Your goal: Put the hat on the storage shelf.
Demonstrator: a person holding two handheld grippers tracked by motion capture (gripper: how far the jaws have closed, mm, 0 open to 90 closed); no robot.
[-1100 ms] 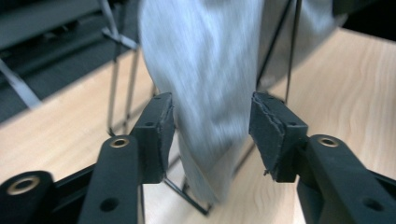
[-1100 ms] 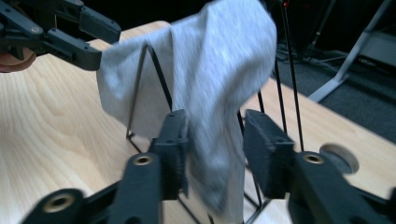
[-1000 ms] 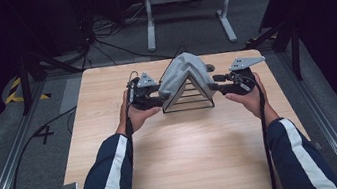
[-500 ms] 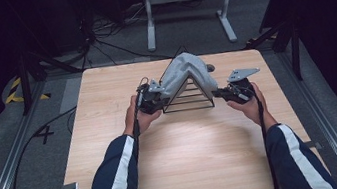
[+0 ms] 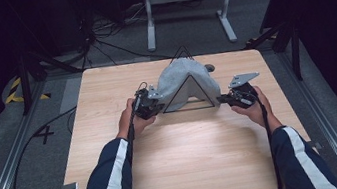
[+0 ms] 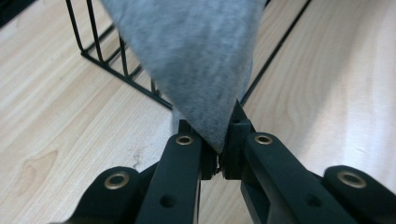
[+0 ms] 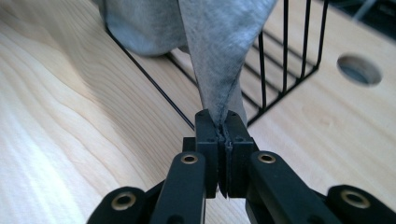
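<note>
Both claws have sunk toward the tabletop [image 5: 175,154] and just closed. The left claw [image 6: 218,156] and right claw [image 7: 223,126] each pinch a corner of the cloth [image 5: 182,80] over the rack [image 5: 188,102].

One grey cloth [image 5: 185,79] lies draped over one black wire rack [image 5: 187,103]. Two grippers: one left [image 5: 154,107] at 9 o'clock of the rack, one right [image 5: 226,99] at 3 o'clock. One wooden table [image 5: 176,159].

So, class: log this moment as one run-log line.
left gripper: shut on cloth | right gripper: shut on cloth | cloth: draped over wire rack
</note>
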